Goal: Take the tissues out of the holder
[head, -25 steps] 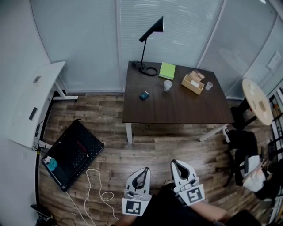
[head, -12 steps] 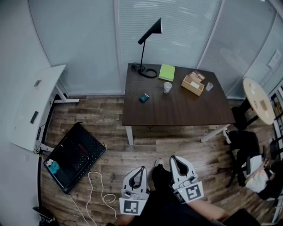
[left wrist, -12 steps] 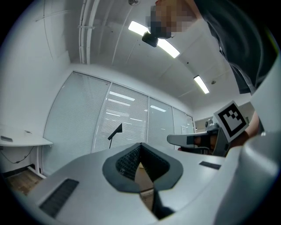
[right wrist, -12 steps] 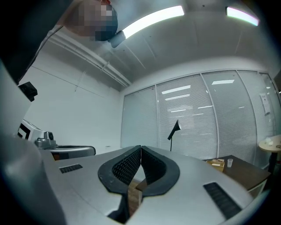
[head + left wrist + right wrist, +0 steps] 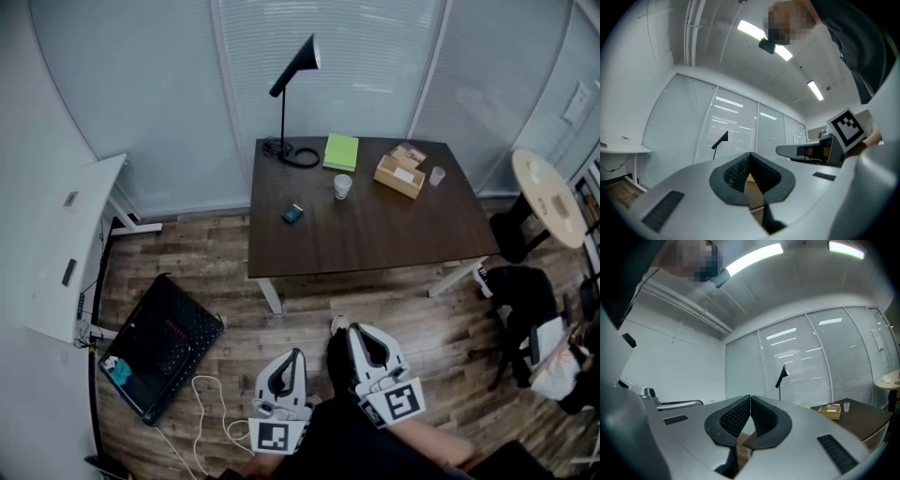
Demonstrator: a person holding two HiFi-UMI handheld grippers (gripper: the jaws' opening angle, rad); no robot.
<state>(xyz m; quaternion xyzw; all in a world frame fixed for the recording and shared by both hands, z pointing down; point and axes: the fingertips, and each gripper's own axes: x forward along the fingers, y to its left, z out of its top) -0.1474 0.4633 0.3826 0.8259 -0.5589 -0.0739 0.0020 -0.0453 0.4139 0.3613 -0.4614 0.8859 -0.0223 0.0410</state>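
Note:
The wooden tissue holder [image 5: 398, 174] stands on the far right part of the dark table [image 5: 375, 234], with pale tissues showing in it. The right gripper view shows the tissue holder [image 5: 830, 411] small and far off. Both grippers are low in the head view, over the wood floor and well short of the table. My left gripper [image 5: 296, 354] is shut with nothing in it, its pads meeting at the left gripper's tip [image 5: 750, 154]. My right gripper [image 5: 357, 329] is also shut and empty, the right gripper's pads [image 5: 750, 397] pressed together.
On the table stand a black lamp [image 5: 291, 103], a green notebook [image 5: 341, 151], a paper cup [image 5: 343, 186], a small teal object [image 5: 292, 214] and a clear cup [image 5: 437, 175]. A white desk [image 5: 70, 234], a black case [image 5: 159, 342] and a white cable [image 5: 211, 412] are left. A round table [image 5: 548, 197] stands right.
Both grippers have moved forward toward the table and stayed shut. The table now sits lower and further left in the head view.

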